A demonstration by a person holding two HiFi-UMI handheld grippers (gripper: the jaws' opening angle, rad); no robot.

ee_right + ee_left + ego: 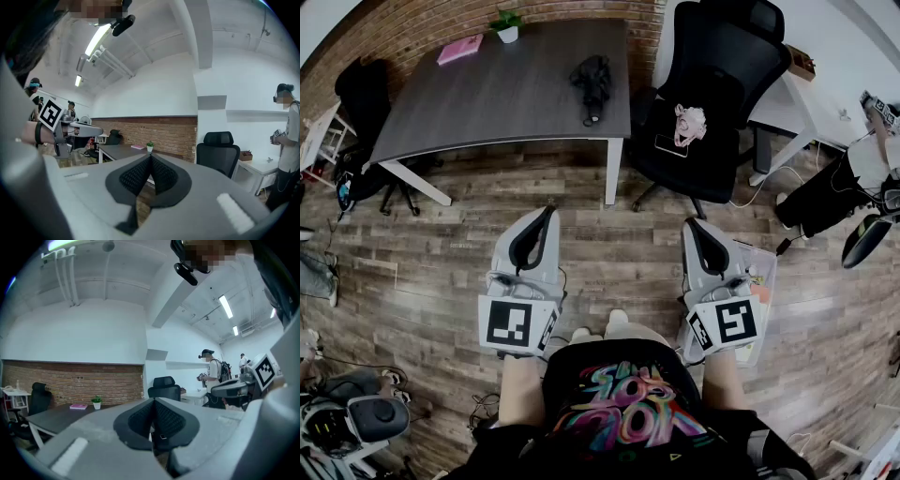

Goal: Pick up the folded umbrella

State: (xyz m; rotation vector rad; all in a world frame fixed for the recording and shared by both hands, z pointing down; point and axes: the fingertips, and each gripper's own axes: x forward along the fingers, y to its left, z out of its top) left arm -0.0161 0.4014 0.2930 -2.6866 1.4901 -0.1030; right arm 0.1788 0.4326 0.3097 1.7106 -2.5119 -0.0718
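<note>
While both claws hang level over the wood floor [619, 244] on the near side of the grey desk [506, 103], nothing sits between either pair of jaws. The left claw [550, 212] has its two black pads pressed together at the tip, and the right claw [689, 223] is closed the same way, empty.

The desk carries three things. One black folded umbrella [592, 86] lies towards the desk's right end, lengthwise from far to near, with one end close to the desk's near edge and just inside its right corner. One pink book [459, 49] lies at the desk's far edge, left of the middle. One small potted plant [507, 25] stands at the far edge beside the book.

Just beyond the desk's right edge is one black office chair [712, 94], with a pink object [689, 122] on its seat.

Bare floor runs along the desk's near edge, between it and the two claws. Both claws are well apart from the umbrella.
</note>
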